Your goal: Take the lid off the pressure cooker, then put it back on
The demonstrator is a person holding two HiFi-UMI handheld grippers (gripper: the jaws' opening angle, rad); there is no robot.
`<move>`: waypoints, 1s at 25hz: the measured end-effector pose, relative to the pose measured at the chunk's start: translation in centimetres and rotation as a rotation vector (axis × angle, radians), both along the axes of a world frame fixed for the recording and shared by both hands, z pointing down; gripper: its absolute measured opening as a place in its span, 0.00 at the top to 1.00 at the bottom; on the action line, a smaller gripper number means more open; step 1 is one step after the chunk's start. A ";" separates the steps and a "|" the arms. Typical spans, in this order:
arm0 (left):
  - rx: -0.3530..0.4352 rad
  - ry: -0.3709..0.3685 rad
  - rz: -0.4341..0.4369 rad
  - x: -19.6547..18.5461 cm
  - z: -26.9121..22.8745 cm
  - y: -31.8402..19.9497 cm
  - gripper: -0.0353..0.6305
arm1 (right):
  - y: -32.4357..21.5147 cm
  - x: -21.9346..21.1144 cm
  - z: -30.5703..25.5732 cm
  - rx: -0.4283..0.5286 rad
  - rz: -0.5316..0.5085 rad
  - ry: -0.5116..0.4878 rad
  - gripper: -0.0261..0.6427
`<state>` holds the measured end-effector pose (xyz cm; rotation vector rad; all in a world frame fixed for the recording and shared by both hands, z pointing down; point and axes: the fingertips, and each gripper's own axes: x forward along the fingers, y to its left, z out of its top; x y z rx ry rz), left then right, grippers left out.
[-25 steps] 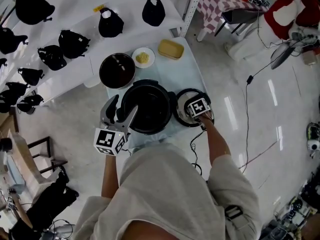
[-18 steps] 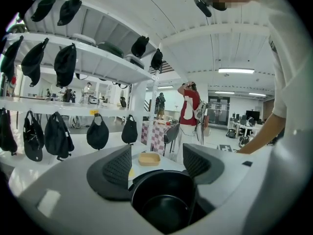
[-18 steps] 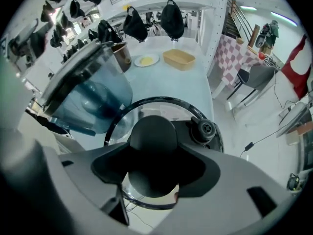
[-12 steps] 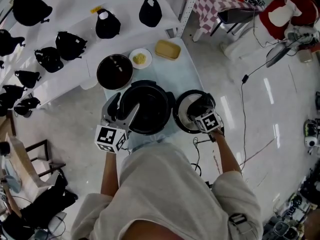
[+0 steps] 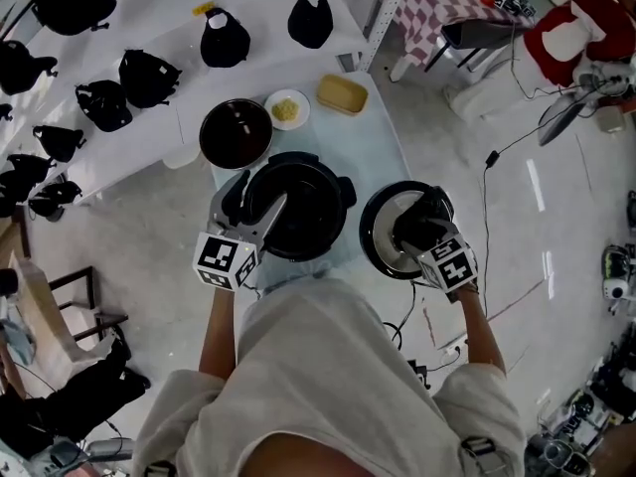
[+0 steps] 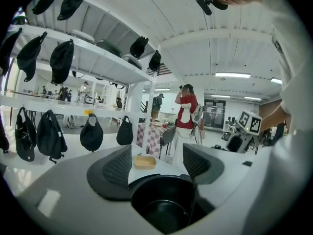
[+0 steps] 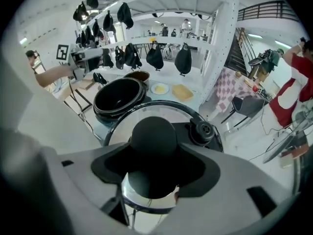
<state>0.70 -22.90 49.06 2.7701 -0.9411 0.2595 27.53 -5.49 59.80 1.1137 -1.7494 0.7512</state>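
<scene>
Lid removal, lid off.

- Round black pressure cooker pot (image 5: 298,210) stands open on the pale blue table (image 5: 373,137), near edge. The inside is dark and looks empty.
- Round lid with black rim and shiny metal face (image 5: 383,232) is held to the right of the pot and apart from it, past the table's right edge. It is roughly level.
- Right gripper (image 5: 422,229) points steeply down. Its jaws stand wide and are clamped on the lid's round black knob (image 7: 152,136), one pad on each side.
- The small black steam valve (image 7: 204,129) sits just right of the knob.
- Left gripper (image 5: 253,207) hovers at the pot's left rim with its jaws apart and nothing between the pads. I cannot tell whether it touches the rim.

Handling, judged:
- The lid looks stiff and fairly heavy.
- The knob is smooth and domed, so the lid could pivot or slip in a two-pad grip.
- The best hold is the knob, low on its neck, with the lid kept flat.
- Refitting likely calls for centring the lid over the rim before lowering, with the left gripper steadying the pot.
</scene>
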 end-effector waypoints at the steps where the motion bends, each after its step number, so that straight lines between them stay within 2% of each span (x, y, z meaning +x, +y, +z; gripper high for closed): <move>1: 0.001 0.000 -0.003 -0.1 0.0 0.0 0.48 | -0.2 -0.3 -0.8 0.010 0.002 -0.015 0.56; 5: -0.002 0.005 -0.011 -0.5 0.1 0.5 0.48 | -1.7 -1.9 -2.9 0.038 -0.028 -0.030 0.56; 11: 0.003 0.018 -0.043 -2.0 -0.2 1.2 0.48 | -4.4 -6.7 -3.2 0.035 -0.161 -0.029 0.56; 15: 0.008 0.022 -0.099 -4.2 -0.4 1.5 0.48 | -6.2 -10.0 -3.3 0.013 -0.254 -0.045 0.56; 21: 0.010 0.030 -0.192 -8.1 -0.8 1.7 0.48 | -8.9 -14.7 -3.1 -0.008 -0.430 0.008 0.56; 25: 0.011 0.032 -0.256 -10.6 -0.6 2.1 0.48 | -10.0 -18.0 -2.4 -0.033 -0.504 -0.016 0.56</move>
